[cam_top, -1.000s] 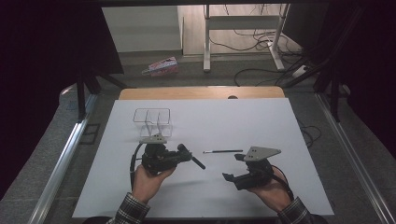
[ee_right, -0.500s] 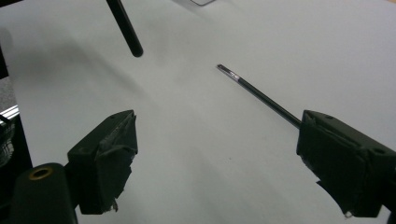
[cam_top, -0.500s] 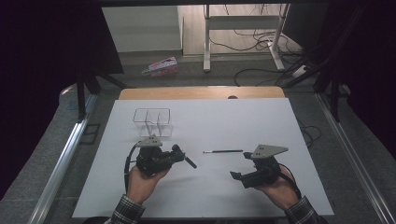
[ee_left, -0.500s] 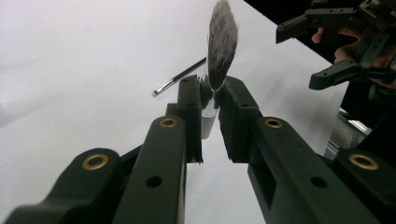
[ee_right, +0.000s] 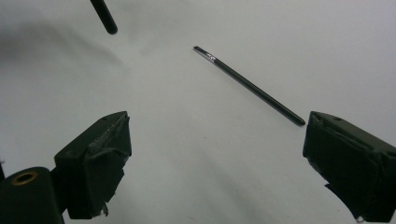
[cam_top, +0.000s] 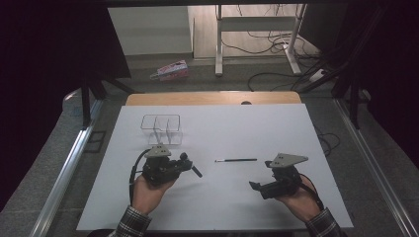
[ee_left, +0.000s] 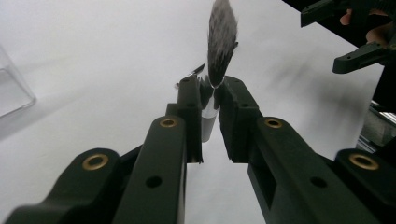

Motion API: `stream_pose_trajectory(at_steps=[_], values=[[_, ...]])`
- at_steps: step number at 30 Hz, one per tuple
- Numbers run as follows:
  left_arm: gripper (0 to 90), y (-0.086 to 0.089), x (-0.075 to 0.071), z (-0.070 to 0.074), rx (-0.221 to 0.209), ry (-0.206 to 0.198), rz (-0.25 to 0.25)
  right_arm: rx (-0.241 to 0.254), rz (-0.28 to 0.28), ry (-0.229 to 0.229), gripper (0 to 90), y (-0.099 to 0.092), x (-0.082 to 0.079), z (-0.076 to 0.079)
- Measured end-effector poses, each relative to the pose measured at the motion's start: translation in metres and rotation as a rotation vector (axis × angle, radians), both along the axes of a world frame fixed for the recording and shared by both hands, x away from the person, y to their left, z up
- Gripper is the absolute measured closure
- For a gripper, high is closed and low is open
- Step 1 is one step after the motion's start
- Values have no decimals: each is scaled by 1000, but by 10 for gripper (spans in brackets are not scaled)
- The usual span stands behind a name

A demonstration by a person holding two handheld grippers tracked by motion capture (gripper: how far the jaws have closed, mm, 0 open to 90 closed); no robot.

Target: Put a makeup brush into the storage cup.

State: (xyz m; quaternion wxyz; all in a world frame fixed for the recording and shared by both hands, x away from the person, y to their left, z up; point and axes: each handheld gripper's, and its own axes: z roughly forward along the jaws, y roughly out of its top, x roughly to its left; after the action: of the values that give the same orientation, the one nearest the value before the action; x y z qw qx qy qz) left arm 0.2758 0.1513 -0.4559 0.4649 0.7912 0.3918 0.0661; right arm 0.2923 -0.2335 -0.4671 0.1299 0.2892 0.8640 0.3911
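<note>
My left gripper [cam_top: 187,164] is shut on a makeup brush [ee_left: 221,32]. Its silver ferrule [ee_left: 210,109] sits between the jaws [ee_left: 210,86], and the dark bristles stick out beyond them. A thin black stick [cam_top: 236,160] lies flat on the white table [cam_top: 257,126], between the two hands. My right gripper [cam_top: 254,186] hovers near the table's front, right of that stick. Its jaws have just been opening and stand wide [ee_right: 217,140] with nothing between them. The thin stick [ee_right: 250,86] lies on the table just beyond them.
A clear compartment box [cam_top: 162,127] stands behind the left hand, and its corner [ee_left: 11,88] is at the left of the left gripper view. A dark rod tip [ee_right: 105,16] reaches in at the top left of the right gripper view. Cables and a small carton [cam_top: 170,70] lie on the floor beyond.
The right hand has shifted slightly to the right and toward the front edge, away from the thin stick. The left hand with the brush has barely moved.
</note>
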Motion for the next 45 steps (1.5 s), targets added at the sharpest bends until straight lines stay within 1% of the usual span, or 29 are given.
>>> stream_pose_trajectory(at_steps=[5, 7, 9, 10, 14, 17, 18, 19, 22, 27, 28, 31, 39, 43, 45], values=[[799, 6, 2, -1, -3, -1, 18, -13, 2, -11, 74, -4, 1, -1], [799, 8, 2, 0, 12, -7, 28, -12, -7, -8, 70, -7, 2, -2], [799, 8, 2, -1, 15, -8, 33, -11, -11, -9, 68, -8, 2, -2], [799, 9, 2, -1, 27, -11, 39, -14, -14, -8, 64, -9, 3, -2], [799, 11, 3, 0, 39, -14, 51, -30, -18, -1, 54, -11, 2, -3], [799, 13, 4, 0, 39, -16, 56, -41, -26, 0, 47, -12, 2, -4], [799, 14, 4, 0, 38, -16, 61, -44, -31, 10, 35, -14, 1, -5], [799, 15, 5, 0, 40, -16, 63, -44, -31, 10, 35, -14, 1, -5], [799, 19, 6, 0, 29, -17, 73, -48, -40, 21, 24, -16, -1, -6], [799, 21, 7, 2, 33, -25, 80, -53, -36, 25, 17, -18, -3, -6], [799, 22, 8, 3, 38, -32, 88, -57, -37, 26, 16, -19, -4, -7], [799, 24, 9, 4, 37, -35, 95, -57, -40, 29, 11, -21, -6, -7], [799, 31, 15, 10, 52, -55, 116, -46, -43, 35, 0, -23, -9, -7], [800, 34, 19, 15, 55, -65, 127, -48, -45, 38, 0, -23, -11, -8], [799, 36, 22, 21, 65, -77, 136, -47, -43, 37, 0, -23, -12, -8]])
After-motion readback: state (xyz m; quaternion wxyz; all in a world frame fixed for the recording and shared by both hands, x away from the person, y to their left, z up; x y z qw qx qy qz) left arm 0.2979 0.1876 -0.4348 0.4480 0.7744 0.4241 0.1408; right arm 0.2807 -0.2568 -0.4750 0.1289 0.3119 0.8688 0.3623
